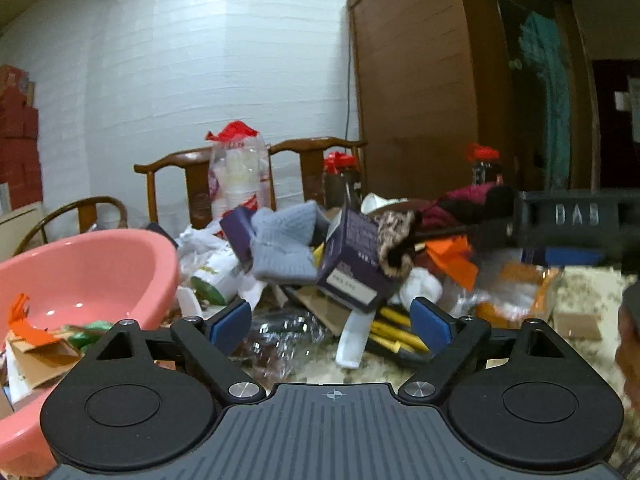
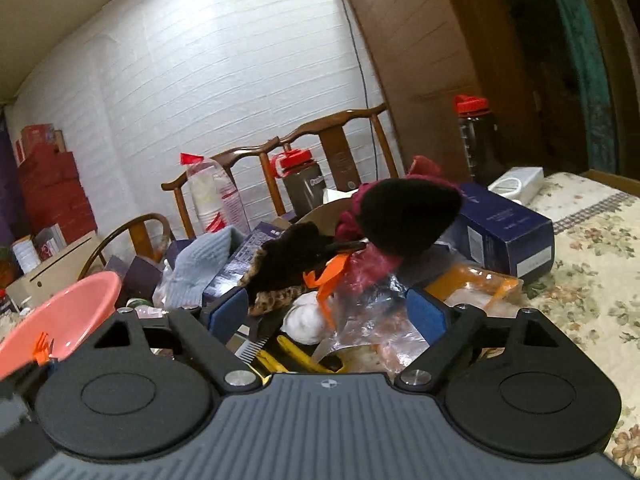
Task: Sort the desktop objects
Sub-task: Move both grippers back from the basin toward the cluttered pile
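Facing the heap of clutter [image 1: 344,264] at frame centre, both tongs gape empty: the left tongs [image 1: 332,320] sit just before a tilted dark box [image 1: 352,264] whose small white label is unreadable, the pink basin [image 1: 92,276] at lower left. The right tongs [image 2: 326,314] look at clear plastic wrap [image 2: 368,320]. "DAB" shows at right.

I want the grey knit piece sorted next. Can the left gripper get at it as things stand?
Probably yes. The grey knit piece lies on top of the pile, uncovered, ahead of the left gripper, whose jaws stand open and empty. The purple box leans close beside it.
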Demonstrator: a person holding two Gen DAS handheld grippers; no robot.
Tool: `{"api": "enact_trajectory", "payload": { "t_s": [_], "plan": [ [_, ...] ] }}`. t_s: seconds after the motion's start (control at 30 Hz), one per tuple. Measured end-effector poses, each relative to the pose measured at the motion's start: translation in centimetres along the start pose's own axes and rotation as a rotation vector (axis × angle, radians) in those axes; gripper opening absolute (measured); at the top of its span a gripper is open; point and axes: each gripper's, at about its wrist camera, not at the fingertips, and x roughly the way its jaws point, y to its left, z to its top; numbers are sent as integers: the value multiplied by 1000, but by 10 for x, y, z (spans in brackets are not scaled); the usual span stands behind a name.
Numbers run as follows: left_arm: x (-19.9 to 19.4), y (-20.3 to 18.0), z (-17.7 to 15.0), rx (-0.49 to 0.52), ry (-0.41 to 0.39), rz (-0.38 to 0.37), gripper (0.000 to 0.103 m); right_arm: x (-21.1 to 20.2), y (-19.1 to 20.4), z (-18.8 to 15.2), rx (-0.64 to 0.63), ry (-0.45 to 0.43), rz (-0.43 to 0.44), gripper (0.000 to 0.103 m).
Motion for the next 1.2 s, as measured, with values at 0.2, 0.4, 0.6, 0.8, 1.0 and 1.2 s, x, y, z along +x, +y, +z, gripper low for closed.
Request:
{"api": "enact_trajectory", "payload": {
  "t_s": [0.2, 0.4, 0.6, 0.8, 1.0, 1.2],
  "plan": [
    [12, 24, -8, -126, 111, -18, 94, 11, 4, -7, -32, 41, -35, 89],
    [21, 36, -12, -155, 155, 35, 94, 20, -7, -4, -39, 72, -76, 89],
    [23, 40, -14, -160, 161, 41, 94, 20, -35, 8, 95, 83, -87, 89],
    [24, 36, -14, -135, 172, 38, 94, 25, -61, 13, 219, 104, -115, 89],
    [24, 34, -15, -134, 178, 36, 94, 28, -66, 13, 237, 113, -117, 89],
    [25, 36, -15, -146, 190, 34, 94, 52, -89, 11, 292, 240, -214, 89]
  ]
}}
